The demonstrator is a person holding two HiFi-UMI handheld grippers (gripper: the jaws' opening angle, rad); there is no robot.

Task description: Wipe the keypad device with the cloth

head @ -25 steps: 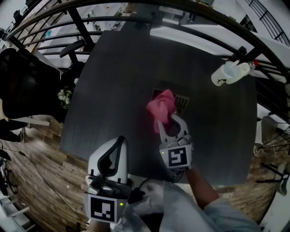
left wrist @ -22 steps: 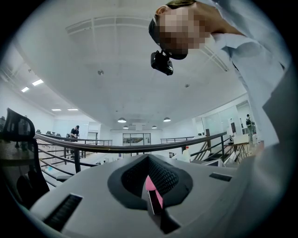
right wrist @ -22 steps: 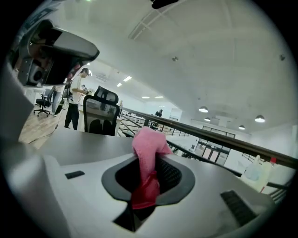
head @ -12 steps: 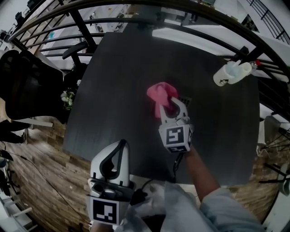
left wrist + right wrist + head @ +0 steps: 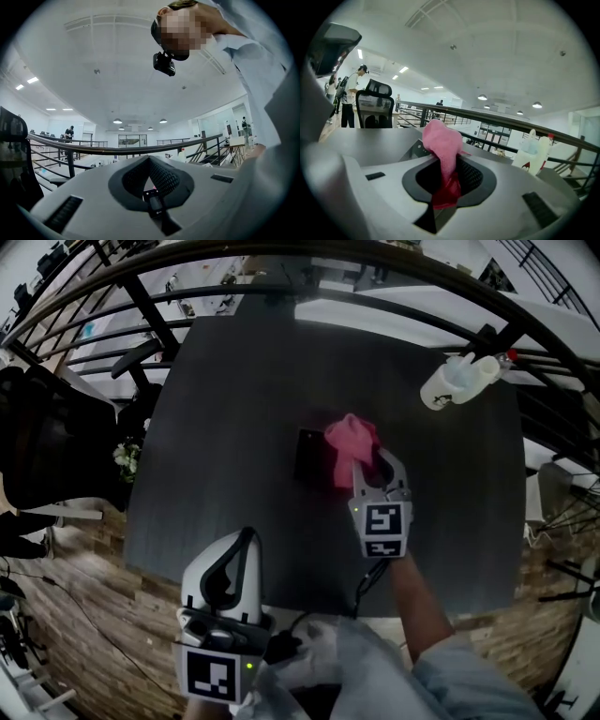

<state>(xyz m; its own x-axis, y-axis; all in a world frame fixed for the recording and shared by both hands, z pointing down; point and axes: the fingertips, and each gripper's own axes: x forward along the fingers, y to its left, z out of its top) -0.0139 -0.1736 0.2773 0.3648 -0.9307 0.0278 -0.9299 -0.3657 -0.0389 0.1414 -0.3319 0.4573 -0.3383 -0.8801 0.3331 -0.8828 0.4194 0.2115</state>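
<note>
On the dark table (image 5: 234, 399) lies the black keypad device (image 5: 308, 454), its right part covered by a bunched pink cloth (image 5: 351, 439). My right gripper (image 5: 367, 459) is shut on that cloth and holds it down on the device's right side. In the right gripper view the cloth (image 5: 442, 140) sticks up from between the jaws of the right gripper (image 5: 446, 164), with a corner of the device (image 5: 416, 148) showing left of it. My left gripper (image 5: 247, 534) hangs shut near the table's front edge, apart from the device; the left gripper (image 5: 149, 159) grips nothing.
A white spray bottle (image 5: 457, 381) lies at the table's far right corner, also seen in the right gripper view (image 5: 532, 152). Black railings (image 5: 281, 254) curve round the table's far side. An office chair (image 5: 42, 432) and a small plant (image 5: 126, 457) stand to the left.
The right gripper has dragged the cloth across the keypad device from its left side to its right, uncovering the left part. The left gripper has stayed put.
</note>
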